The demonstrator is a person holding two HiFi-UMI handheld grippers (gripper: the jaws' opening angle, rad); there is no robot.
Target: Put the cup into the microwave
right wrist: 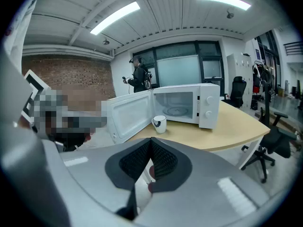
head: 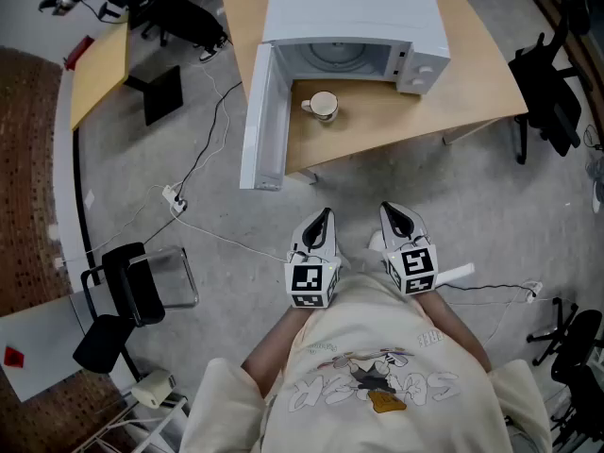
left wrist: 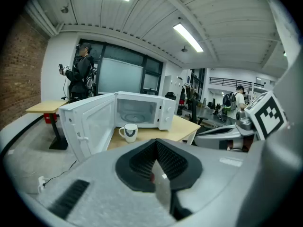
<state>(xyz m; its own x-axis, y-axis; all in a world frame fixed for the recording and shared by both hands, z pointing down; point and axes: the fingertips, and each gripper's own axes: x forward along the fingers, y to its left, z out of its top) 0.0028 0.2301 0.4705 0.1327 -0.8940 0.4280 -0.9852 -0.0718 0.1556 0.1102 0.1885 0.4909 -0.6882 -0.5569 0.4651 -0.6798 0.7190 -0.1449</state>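
A white cup (head: pixel 324 106) with a dark pattern stands upright on the wooden table (head: pixel 472 74), just in front of the white microwave (head: pixel 354 12). The microwave's door (head: pixel 261 125) hangs wide open to the left and the chamber looks empty. My left gripper (head: pixel 325 215) and right gripper (head: pixel 389 209) are held side by side close to my body, over the floor and well short of the table, both shut with nothing in them. The cup (left wrist: pixel 129 132) shows ahead in the left gripper view beyond the left gripper (left wrist: pixel 155 145). It also appears as the cup (right wrist: pixel 159 123) past the right gripper (right wrist: pixel 150 144).
Cables and a power strip (head: pixel 174 198) lie on the grey floor left of the table. A black chair (head: pixel 127 300) stands at lower left and office chairs (head: pixel 552 102) at the right. A second desk (head: pixel 99 69) is at the far left. A person (left wrist: pixel 83 72) stands by the windows.
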